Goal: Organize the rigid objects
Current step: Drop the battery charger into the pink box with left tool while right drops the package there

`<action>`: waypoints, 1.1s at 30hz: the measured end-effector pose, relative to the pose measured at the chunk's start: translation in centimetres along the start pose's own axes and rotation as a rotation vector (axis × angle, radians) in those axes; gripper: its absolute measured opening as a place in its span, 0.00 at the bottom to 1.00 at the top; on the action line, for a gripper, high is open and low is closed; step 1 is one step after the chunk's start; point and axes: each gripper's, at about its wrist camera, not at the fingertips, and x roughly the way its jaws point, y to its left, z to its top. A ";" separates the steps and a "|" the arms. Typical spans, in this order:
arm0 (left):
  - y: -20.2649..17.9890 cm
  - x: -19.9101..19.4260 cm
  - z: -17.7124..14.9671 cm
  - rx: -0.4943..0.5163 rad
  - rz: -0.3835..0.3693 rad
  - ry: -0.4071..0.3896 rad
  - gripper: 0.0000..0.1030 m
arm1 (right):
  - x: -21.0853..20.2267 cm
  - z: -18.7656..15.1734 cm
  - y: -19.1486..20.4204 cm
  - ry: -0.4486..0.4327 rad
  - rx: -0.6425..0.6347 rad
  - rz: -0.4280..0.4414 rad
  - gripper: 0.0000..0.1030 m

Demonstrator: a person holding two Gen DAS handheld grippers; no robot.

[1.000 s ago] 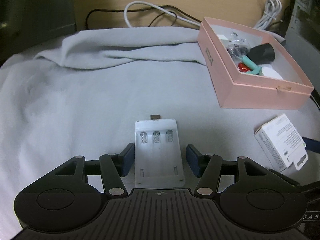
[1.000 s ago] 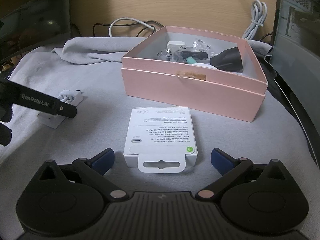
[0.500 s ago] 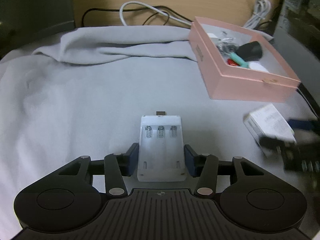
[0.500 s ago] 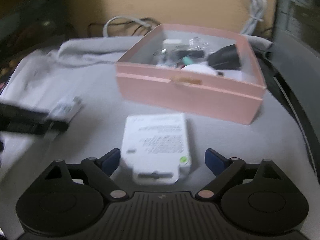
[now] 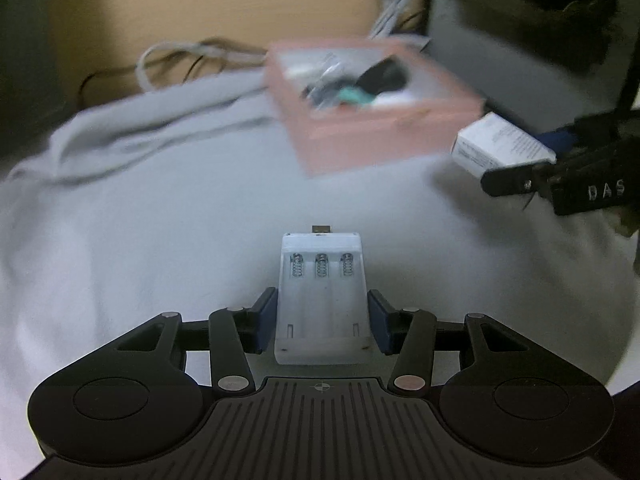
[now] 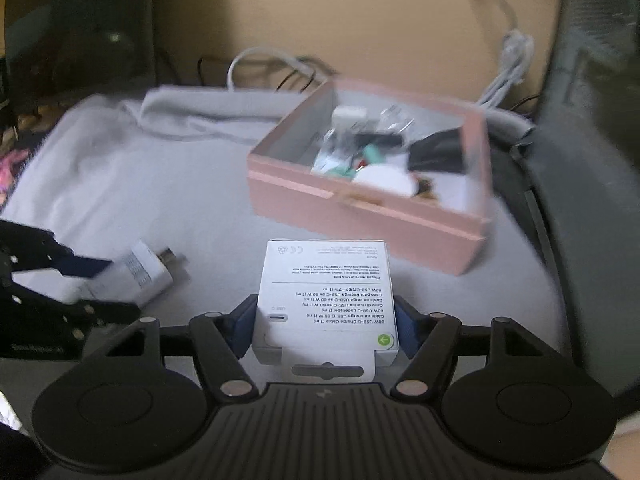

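While the left gripper (image 5: 322, 322) clamps one translucent three-slot battery holder (image 5: 322, 296), the right gripper (image 6: 325, 326)—jaws closing—pinches one white cardboard cable box (image 6: 326, 300).

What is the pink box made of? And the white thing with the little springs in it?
The pink box looks like matte cardboard: flat walls, crisp folded edges, no shine, though it is blurred. The white battery holder seems to be smooth, slightly see-through plastic, moulded into three slots. Its springs look like shiny coiled metal wire.

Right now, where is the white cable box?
In the right wrist view, the white cable box sits between the closing right gripper pads, lifted off the grey cloth, just before the pink box.
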 end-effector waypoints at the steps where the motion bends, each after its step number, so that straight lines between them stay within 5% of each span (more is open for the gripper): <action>1: -0.2 -0.4 1.1 0.006 -0.015 -0.026 0.51 | -0.7 0.0 -0.3 -0.011 0.007 -0.011 0.66; 11: -1.8 -1.2 17.9 0.035 -0.169 -0.344 0.51 | -4.9 0.7 -3.7 -0.117 0.105 -0.134 0.66; 15: -1.5 3.7 21.7 -0.046 -0.148 -0.294 0.50 | -5.2 0.2 -4.6 -0.120 0.139 -0.164 0.66; 19: -1.6 7.0 20.6 -0.087 -0.111 -0.239 0.50 | -4.6 -1.1 -5.4 -0.082 0.154 -0.190 0.66; 26: 0.2 7.3 15.3 -0.165 -0.093 -0.143 0.50 | -2.9 -3.0 -6.4 0.011 0.177 -0.187 0.66; 33: 1.8 4.6 9.1 -0.239 -0.043 -0.099 0.50 | -2.0 0.6 -5.7 -0.051 0.123 -0.151 0.66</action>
